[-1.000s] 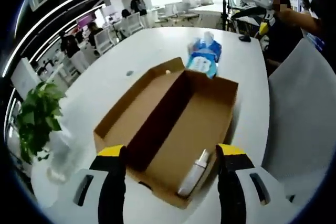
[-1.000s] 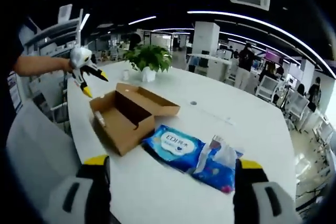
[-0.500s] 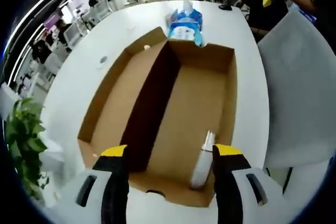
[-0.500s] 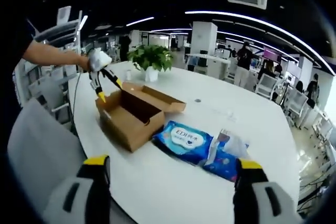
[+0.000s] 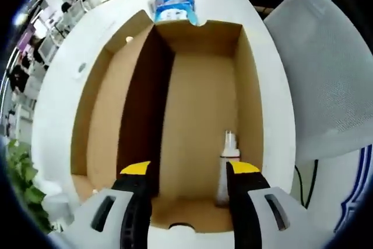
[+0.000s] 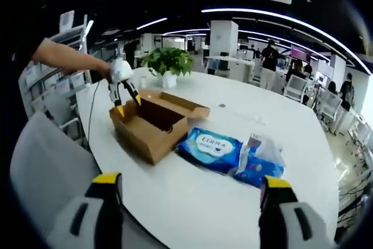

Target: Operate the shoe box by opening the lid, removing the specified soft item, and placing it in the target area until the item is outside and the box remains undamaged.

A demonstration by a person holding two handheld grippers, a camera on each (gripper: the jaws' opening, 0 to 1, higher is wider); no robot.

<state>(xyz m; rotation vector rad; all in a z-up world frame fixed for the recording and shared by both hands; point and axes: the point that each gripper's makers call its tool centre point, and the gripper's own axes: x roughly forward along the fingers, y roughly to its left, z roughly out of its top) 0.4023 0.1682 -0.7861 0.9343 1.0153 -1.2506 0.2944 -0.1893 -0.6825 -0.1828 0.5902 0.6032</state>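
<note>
An open brown cardboard shoe box (image 5: 198, 103) lies on the white table, its lid (image 5: 105, 115) folded out flat to the left. Inside, near the front right corner, lies a small white bottle (image 5: 226, 167). My left gripper (image 5: 189, 173) hangs open just above the box's near end, its right jaw beside the bottle. Beyond the box's far end lies a blue wipes pack (image 5: 173, 5). In the right gripper view the box (image 6: 154, 123) sits at centre left with the left gripper (image 6: 123, 98) over it, and the blue pack (image 6: 230, 153) lies next to it. My right gripper (image 6: 187, 188) is open, well short of both.
A potted green plant (image 6: 168, 65) stands on the table behind the box. A grey chair back (image 5: 326, 74) stands at the table's right edge, and another chair (image 6: 41, 167) at the near left. Desks, chairs and people fill the office beyond.
My left gripper has moved forward and down over the box, closing on the bottle. The right gripper has held roughly still, open.
</note>
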